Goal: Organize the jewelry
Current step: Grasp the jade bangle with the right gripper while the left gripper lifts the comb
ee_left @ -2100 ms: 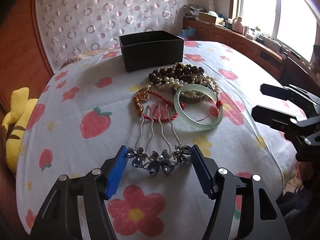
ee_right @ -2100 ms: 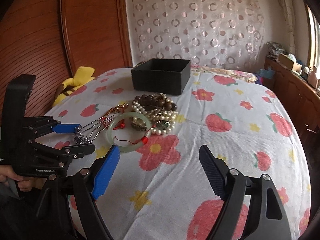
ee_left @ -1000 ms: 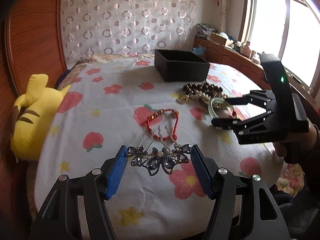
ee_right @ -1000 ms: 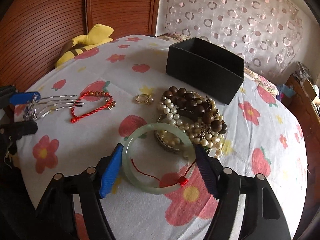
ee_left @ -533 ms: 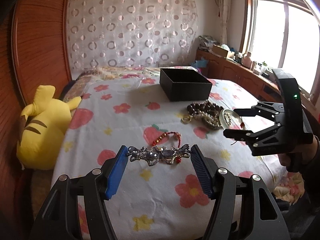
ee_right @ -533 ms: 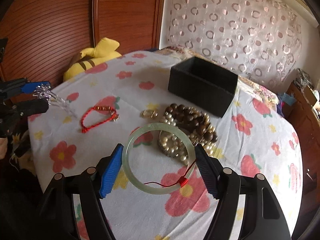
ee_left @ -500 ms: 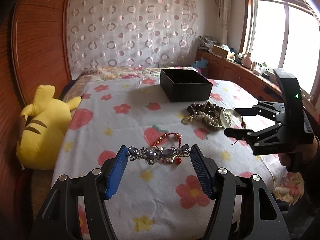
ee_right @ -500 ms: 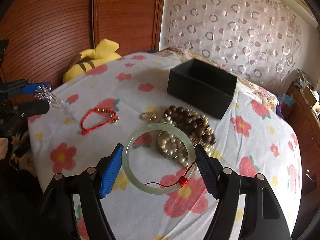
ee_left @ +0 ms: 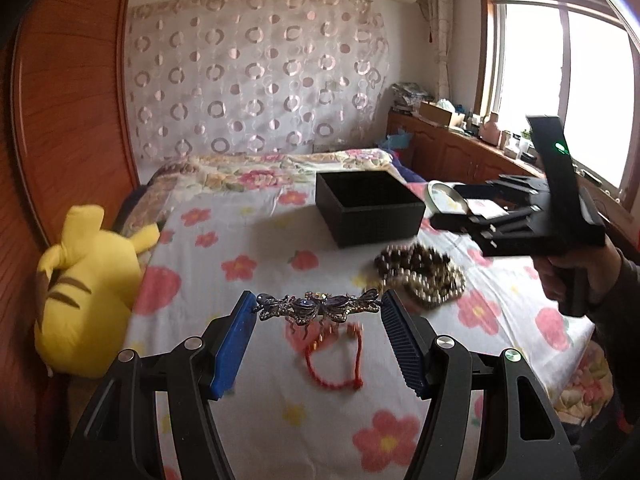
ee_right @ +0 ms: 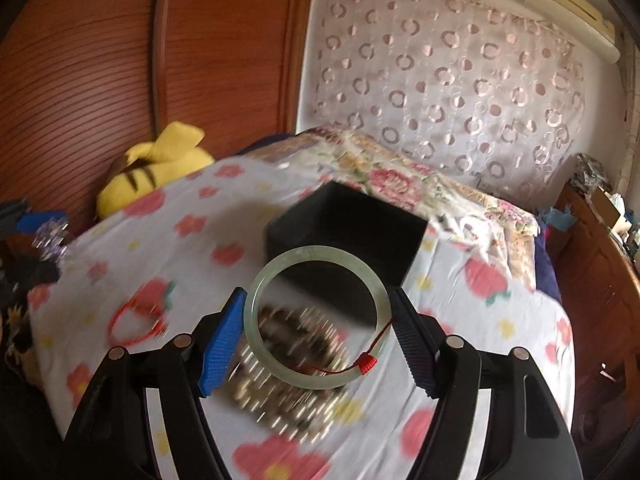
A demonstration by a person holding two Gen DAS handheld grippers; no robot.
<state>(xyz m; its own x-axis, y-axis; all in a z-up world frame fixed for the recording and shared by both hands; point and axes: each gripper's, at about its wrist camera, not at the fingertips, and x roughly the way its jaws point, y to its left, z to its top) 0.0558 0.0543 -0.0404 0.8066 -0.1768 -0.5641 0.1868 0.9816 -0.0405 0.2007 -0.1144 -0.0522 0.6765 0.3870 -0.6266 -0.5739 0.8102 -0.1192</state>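
The black box (ee_left: 370, 208) sits open in the centre of the left view, on the flowered bedspread (ee_left: 248, 240); what shows of its inside is dark and looks bare, though in the right view the bangle (ee_right: 316, 318) hides part of its front. That pale green bangle, with a red cord tied on, is clamped by its outer edge between the pads of the right gripper (ee_right: 316, 320) at mid-frame, off the bed and overlapping the box. The left gripper (ee_left: 318, 308) grips the jewelled hair comb (ee_left: 318, 306) by its two ends, low in the centre of its view, clear of the bed. Below it lies the red bracelet (ee_left: 334, 364); the blurred heap of beads (ee_left: 424, 276) lies to the right, just in front of the box. A yellow plush (ee_left: 84, 288) rests at the left edge. A second ago the comb hung close over the bracelet and the bangle sat over the bead heap; both now ride higher, with more wall and curtain in view, and the bangle has come up against the box.
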